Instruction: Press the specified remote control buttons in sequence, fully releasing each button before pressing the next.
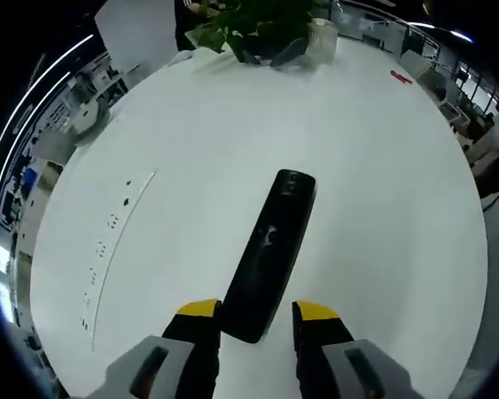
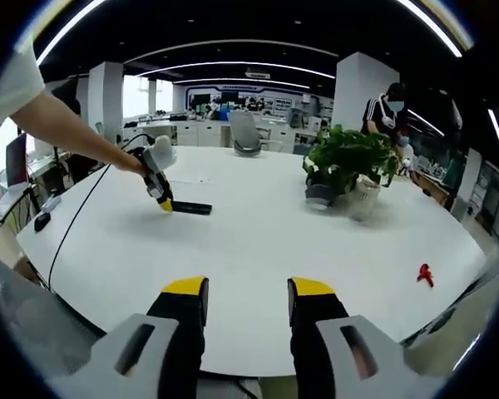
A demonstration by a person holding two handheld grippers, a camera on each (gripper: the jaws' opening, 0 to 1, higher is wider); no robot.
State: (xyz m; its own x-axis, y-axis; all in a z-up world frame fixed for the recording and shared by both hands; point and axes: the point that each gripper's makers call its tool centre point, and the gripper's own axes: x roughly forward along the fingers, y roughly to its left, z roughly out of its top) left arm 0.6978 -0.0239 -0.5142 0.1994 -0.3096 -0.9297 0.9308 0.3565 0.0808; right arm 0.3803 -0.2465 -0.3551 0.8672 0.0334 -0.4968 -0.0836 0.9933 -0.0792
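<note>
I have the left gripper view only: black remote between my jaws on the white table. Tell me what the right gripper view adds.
Observer: The right gripper hangs open over the near edge of the table, away from the remote.
Operator: Report how my gripper looks from there.
Observer: The left gripper tilts down at one end of the remote, a cable trailing from it off the table.
Operator: Name anything else nearby.
Observer: A person in dark clothes stands behind the potted plant; a small red object lies near the table's edge.
</note>
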